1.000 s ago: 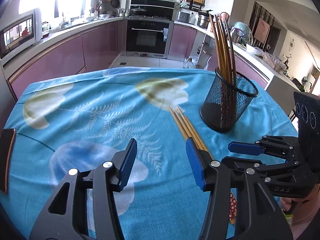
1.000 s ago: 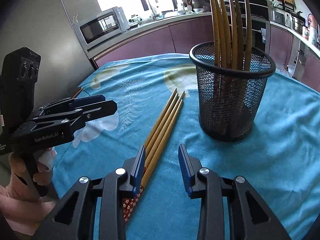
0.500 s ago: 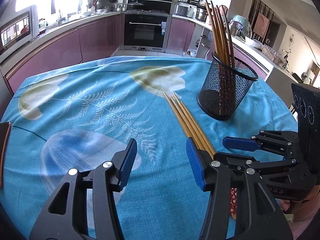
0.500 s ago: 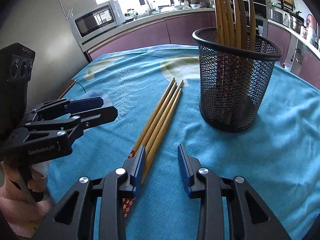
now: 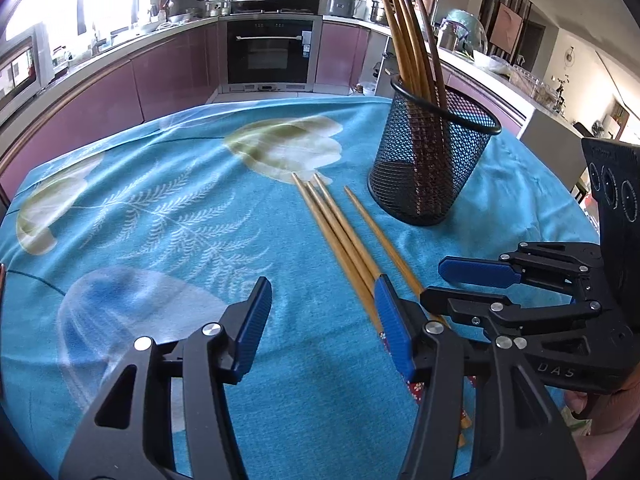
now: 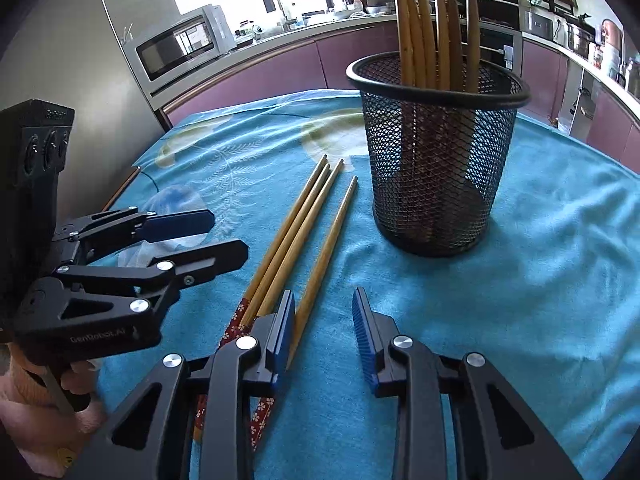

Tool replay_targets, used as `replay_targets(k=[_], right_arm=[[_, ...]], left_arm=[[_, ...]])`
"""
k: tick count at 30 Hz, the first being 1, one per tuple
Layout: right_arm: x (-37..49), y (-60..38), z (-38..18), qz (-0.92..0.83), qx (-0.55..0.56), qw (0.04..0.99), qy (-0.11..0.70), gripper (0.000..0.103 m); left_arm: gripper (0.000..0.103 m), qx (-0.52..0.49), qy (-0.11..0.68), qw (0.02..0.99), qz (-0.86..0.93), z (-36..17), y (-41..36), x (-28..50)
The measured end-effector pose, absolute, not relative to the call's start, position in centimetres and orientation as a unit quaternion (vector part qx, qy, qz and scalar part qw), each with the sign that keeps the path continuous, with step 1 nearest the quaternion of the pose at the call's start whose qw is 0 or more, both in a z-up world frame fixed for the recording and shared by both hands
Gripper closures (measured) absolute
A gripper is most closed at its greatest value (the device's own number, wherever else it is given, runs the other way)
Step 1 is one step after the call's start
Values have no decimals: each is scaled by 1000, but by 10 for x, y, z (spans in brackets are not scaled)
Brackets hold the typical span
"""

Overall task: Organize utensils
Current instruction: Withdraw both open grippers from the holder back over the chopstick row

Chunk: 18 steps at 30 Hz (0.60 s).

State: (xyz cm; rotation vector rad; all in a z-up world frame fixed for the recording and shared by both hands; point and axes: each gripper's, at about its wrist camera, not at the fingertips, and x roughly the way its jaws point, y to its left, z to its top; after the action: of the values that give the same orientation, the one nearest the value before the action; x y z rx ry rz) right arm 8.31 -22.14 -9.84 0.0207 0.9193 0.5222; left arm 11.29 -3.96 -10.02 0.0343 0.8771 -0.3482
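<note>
Several wooden chopsticks [image 5: 340,232] lie on the blue tablecloth [image 5: 160,220]; they also show in the right wrist view [image 6: 296,232]. One chopstick [image 6: 324,256] lies a little apart from the others, with its thick end between my right gripper's jaws. A black mesh holder [image 6: 436,160] stands upright with several chopsticks in it; it also shows in the left wrist view [image 5: 432,160]. My right gripper [image 6: 322,332] is open, low over the loose chopsticks' near ends. My left gripper [image 5: 320,324] is open and empty, just left of them.
The table is round and its cloth [image 6: 540,280] drops off at the edges. Kitchen counters, an oven [image 5: 272,52] and a microwave [image 6: 180,48] stand behind. Each gripper sees the other close beside it.
Both grippers moved forward, closer to the chopsticks and holder. One chopstick now lies apart from the bundle, toward the holder. Both grippers stay open.
</note>
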Motion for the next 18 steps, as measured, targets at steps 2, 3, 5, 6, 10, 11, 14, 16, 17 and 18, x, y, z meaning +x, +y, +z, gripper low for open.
replay_targets(k=[2, 3, 5, 6, 10, 11, 14, 16, 17, 18], right_arm=[[83, -222, -98, 250, 11, 863, 438, 75], [83, -221, -98, 250, 10, 863, 438, 75], [83, -221, -98, 251, 10, 863, 438, 75], [83, -220, -98, 251, 10, 863, 438, 75], [82, -223, -98, 253, 10, 863, 438, 75], [83, -222, -98, 253, 9, 862, 438, 75], [83, -222, -98, 253, 10, 862, 438, 75], [83, -222, -98, 253, 10, 862, 438, 75], [83, -222, -98, 253, 9, 862, 438, 75], [83, -222, -98, 253, 9, 862, 438, 75]], left_arm=[[50, 21, 427, 889, -167, -103, -44, 115], [50, 23, 429, 887, -168, -104, -45, 117], [50, 26, 435, 885, -165, -108, -48, 119], [50, 25, 438, 883, -164, -110, -48, 120], [49, 27, 441, 883, -161, -112, -48, 122], [49, 29, 442, 883, -159, -112, -47, 122], [49, 31, 445, 881, -158, -112, -47, 122], [51, 38, 447, 880, -155, -112, -47, 121], [53, 44, 447, 880, -151, -113, -47, 121], [56, 50, 447, 881, -146, -113, -47, 120]])
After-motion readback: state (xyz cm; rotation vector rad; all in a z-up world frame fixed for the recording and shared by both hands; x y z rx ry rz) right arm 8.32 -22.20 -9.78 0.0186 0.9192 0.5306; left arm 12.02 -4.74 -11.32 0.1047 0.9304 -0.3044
